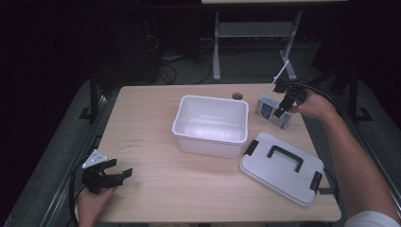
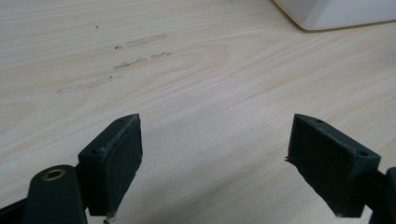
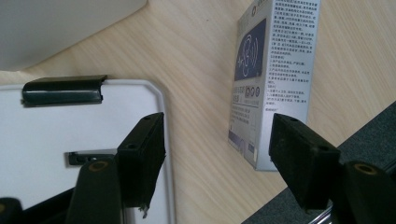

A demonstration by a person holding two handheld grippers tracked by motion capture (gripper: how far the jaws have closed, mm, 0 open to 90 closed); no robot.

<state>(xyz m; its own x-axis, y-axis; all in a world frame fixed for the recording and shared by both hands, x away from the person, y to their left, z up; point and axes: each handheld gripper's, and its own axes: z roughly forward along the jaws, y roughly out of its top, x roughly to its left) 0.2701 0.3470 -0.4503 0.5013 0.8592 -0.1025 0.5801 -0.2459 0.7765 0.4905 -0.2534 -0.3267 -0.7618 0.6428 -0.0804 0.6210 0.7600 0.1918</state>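
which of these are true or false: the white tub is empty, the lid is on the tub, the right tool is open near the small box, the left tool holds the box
1. The white tub is empty: true.
2. The lid is on the tub: false, it lies on the table beside the tub.
3. The right tool is open near the small box: true.
4. The left tool holds the box: false, it is open over bare table, holding nothing.

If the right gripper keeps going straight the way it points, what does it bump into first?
Most likely the small printed box: it stands just ahead of the open right gripper, between its jaws. How far off is hard to tell.
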